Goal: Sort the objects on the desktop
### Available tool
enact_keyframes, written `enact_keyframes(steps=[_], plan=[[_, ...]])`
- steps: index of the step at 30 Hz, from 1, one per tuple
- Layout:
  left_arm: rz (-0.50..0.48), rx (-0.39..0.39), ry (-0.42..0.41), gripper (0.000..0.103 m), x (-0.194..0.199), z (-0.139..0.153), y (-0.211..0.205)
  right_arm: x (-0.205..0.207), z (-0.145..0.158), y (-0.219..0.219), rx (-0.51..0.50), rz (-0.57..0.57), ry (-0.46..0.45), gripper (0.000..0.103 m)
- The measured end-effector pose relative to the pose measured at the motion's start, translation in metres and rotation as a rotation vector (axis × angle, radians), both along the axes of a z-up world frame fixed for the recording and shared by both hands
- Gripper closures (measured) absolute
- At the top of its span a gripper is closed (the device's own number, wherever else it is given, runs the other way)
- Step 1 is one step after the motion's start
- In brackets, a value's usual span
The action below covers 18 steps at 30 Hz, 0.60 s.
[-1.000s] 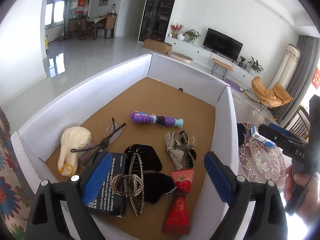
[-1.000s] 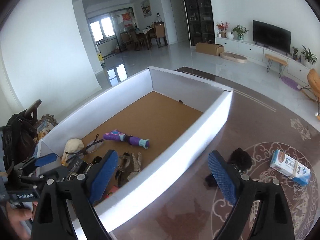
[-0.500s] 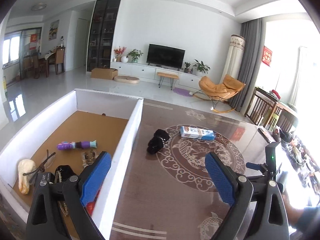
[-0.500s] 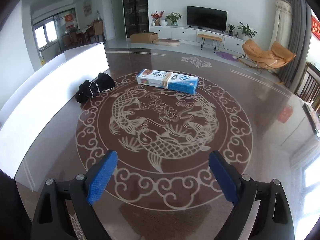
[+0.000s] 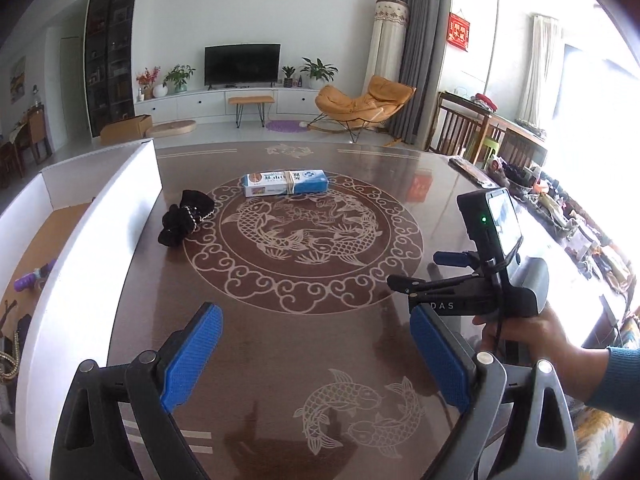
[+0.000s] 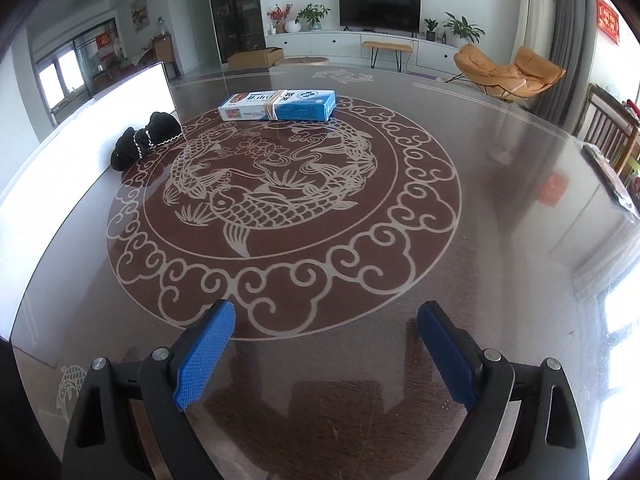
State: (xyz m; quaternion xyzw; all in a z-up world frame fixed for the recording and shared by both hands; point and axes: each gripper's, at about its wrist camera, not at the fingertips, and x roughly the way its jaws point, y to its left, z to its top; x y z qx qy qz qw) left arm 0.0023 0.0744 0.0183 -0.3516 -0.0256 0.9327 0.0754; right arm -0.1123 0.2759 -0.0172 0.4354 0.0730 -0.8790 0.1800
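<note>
Table [image 6: 500, 184] between pickups: I judge I'm at the reach stage of the sort, with two things left out on the glass and nothing in either gripper.

The box [image 6: 278, 105], blue and white with a rubber band round its middle, lies flat at the far edge of the round fish pattern. The scrunchie [image 6: 145, 140], black with a pale chain trim, sits to its left, just beside the white wall of the bin [image 5: 92, 240]. Inside the bin, at the left edge of the left view, I can make out a purple toy [image 5: 34, 278] and a few dark pieces I can't tell apart.

My right gripper [image 6: 324, 356] has its blue pads wide apart over bare glass, touching nothing, and the box is well ahead of it. My left gripper [image 5: 316, 360] is likewise spread and empty. In the left view my right hand [image 5: 524, 330] shows on the handle.

Next, I'd say, one gripper must go forward and low to straddle an item. The box looks stiff and easy across its narrow width. The scrunchie is soft and near the wall, so it calls for a cleaner line in.
</note>
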Motion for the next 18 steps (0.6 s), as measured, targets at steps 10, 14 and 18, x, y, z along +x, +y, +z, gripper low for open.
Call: enact_keyframes(steps=[10,14,18], plan=[[-0.011,0.010,-0.129,0.007,-0.017,-0.050,0.008,0.000,-0.003,-0.001,0.007,-0.003,-0.008,0.009],[0.016,0.064,-0.186,0.007,-0.029,-0.071,-0.003,0.000,-0.005,-0.006,0.032,0.009,-0.013,0.003],[0.066,0.108,-0.226,0.007,-0.039,-0.084,-0.018,0.000,-0.006,-0.009,0.049,0.018,-0.016,0.001]])
